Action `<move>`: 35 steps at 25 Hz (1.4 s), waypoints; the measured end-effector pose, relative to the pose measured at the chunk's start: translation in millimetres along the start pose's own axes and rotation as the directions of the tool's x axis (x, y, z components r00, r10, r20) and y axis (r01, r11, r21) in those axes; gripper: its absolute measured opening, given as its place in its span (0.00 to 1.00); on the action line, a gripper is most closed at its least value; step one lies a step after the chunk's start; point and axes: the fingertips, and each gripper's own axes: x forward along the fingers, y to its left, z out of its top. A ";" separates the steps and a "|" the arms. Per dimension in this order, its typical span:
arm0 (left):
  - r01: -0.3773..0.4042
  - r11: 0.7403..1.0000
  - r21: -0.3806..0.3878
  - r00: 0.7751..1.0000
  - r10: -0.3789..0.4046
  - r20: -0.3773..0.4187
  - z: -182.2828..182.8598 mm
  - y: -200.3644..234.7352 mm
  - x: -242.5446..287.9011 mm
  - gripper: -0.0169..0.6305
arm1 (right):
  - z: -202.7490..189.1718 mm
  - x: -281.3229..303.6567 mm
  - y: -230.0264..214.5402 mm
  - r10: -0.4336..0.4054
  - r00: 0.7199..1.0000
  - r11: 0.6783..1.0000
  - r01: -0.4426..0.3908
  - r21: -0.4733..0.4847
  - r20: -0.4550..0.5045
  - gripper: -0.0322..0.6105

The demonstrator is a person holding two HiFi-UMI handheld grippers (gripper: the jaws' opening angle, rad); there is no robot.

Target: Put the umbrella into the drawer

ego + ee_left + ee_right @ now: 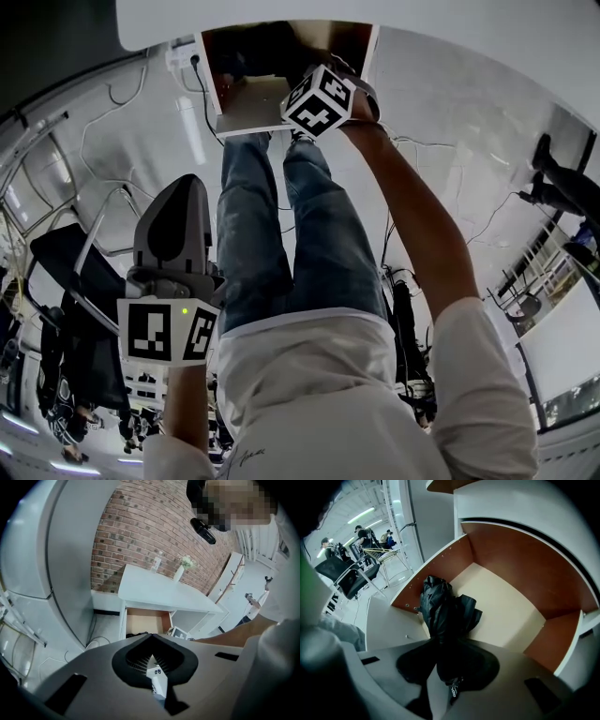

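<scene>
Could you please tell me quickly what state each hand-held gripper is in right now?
Left hand-held gripper: closed, holding nothing.
Right hand-held gripper: closed on the black folded fabric umbrella.

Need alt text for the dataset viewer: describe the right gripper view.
The right gripper holds a folded black umbrella between its fingers, the umbrella's far end inside an open drawer with a pale floor and reddish-brown walls. A black chair stands beyond the drawer at left.
</scene>
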 end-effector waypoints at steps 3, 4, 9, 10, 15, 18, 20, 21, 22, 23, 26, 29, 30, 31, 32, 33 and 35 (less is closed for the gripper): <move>0.006 1.000 0.000 1.000 -0.006 -0.003 -0.1 -4.6 -1.5 0.05 | -4.7 -5.1 4.4 0.001 1.000 1.000 -0.001 0.016 0.001 0.23; 0.009 1.000 0.002 1.000 -0.009 -0.004 -0.6 -5.5 -1.2 0.05 | -5.2 -5.8 6.0 0.003 1.000 1.000 -0.003 0.025 0.005 0.22; 0.018 1.000 0.006 1.000 -0.018 -0.001 -2.4 -8.7 0.3 0.05 | -4.0 -12.9 8.8 -0.009 0.999 0.998 0.007 0.067 0.034 0.14; 0.020 1.000 0.008 1.000 -0.020 0.002 -1.7 -10.1 -0.6 0.05 | -3.8 -15.4 9.3 -0.014 0.999 0.997 0.011 0.072 0.037 0.13; 0.025 1.000 0.015 1.000 -0.025 0.012 3.2 -16.0 -1.6 0.05 | 0.8 -26.2 6.9 -0.023 0.998 0.994 0.016 0.108 0.063 0.10; 0.028 0.999 0.018 1.000 -0.028 0.007 1.8 -18.0 -1.5 0.05 | 3.1 -29.7 8.0 -0.020 0.997 0.993 0.011 0.114 0.074 0.09; 0.028 0.999 0.017 1.000 -0.029 0.005 2.1 -20.8 -1.6 0.05 | 2.9 -33.2 9.4 -0.012 0.997 0.994 0.003 0.108 0.079 0.08; 0.029 0.999 0.017 1.000 -0.029 0.006 2.8 -22.3 -1.5 0.05 | 2.8 -35.7 9.7 -0.007 0.996 0.994 -0.002 0.106 0.084 0.08; 0.029 0.999 0.016 1.000 -0.029 0.007 3.8 -23.6 -1.2 0.05 | 3.0 -38.3 9.4 -0.003 0.996 0.994 -0.006 0.107 0.089 0.08; 0.029 0.999 0.016 1.000 -0.029 0.009 4.7 -24.5 -0.9 0.05 | 3.6 -41.0 8.7 -0.002 0.995 0.994 -0.009 0.109 0.095 0.08; 0.028 0.999 0.018 1.000 -0.028 0.012 7.3 -27.1 -0.5 0.05 | 5.5 -49.6 6.6 -0.003 0.993 0.993 -0.011 0.121 0.114 0.08; 0.025 0.999 0.019 0.999 -0.026 0.020 12.7 -31.4 0.5 0.05 | 5.4 -59.3 4.6 -0.003 0.991 0.991 -0.014 0.135 0.131 0.08; 0.025 0.999 0.021 0.999 -0.025 0.023 15.2 -32.3 1.0 0.05 | 5.7 -62.5 3.5 -0.005 0.991 0.990 -0.014 0.139 0.135 0.08; 0.024 0.999 0.022 0.999 -0.024 0.027 17.5 -32.5 1.2 0.05 | 6.4 -65.5 2.8 -0.007 0.990 0.990 -0.013 0.144 0.140 0.08; 0.022 0.999 0.022 0.999 -0.023 0.030 19.2 -32.1 1.0 0.05 | 7.5 -68.2 2.7 -0.010 0.989 0.989 -0.012 0.147 0.145 0.08; 0.021 1.000 0.023 0.999 -0.022 0.034 20.3 -31.1 0.2 0.05 | 8.8 -70.6 3.1 -0.012 0.989 0.989 -0.010 0.150 0.150 0.08; 0.019 1.000 0.025 0.999 -0.020 0.040 21.2 -29.1 -2.1 0.05 | 11.3 -74.8 5.3 -0.015 0.987 0.988 -0.010 0.157 0.158 0.08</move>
